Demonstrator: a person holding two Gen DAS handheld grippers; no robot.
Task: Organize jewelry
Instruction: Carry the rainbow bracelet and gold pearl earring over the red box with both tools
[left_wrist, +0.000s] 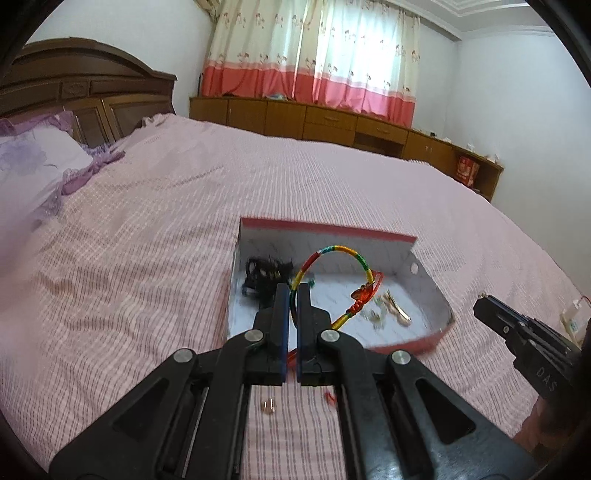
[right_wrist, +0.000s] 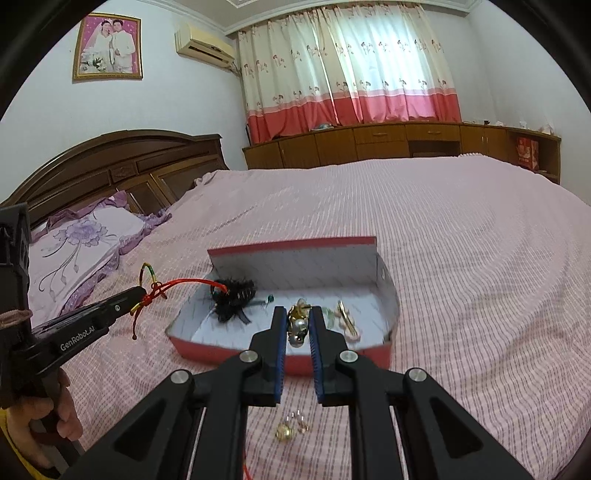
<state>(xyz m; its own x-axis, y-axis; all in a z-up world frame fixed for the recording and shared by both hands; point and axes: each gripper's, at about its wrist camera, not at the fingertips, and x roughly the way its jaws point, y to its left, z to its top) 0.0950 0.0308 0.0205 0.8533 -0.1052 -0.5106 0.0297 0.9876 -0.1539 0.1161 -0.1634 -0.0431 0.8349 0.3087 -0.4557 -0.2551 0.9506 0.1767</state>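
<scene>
Rainbow-corded bracelet (left_wrist: 334, 254) clamped in left tool (left_wrist: 294, 295); only right view: pearl-and-gold brooch (right_wrist: 298, 323) clamped in right tool (right_wrist: 297, 321).

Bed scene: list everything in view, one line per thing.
Box: one, red outside, white inside, on the bed.
Cord bracelet: one, multicoloured with red tassel, held over the box.
Pearl brooch: one, gold and white, held over the box.
Feather clip: one, black, inside the box.
Gold clip: one, inside the box.
Rings: small gold cluster, on the bedspread.
Pillow: one, lilac, by the headboard.
Left gripper: shut on the bracelet.
Right gripper: shut on the brooch.
</scene>
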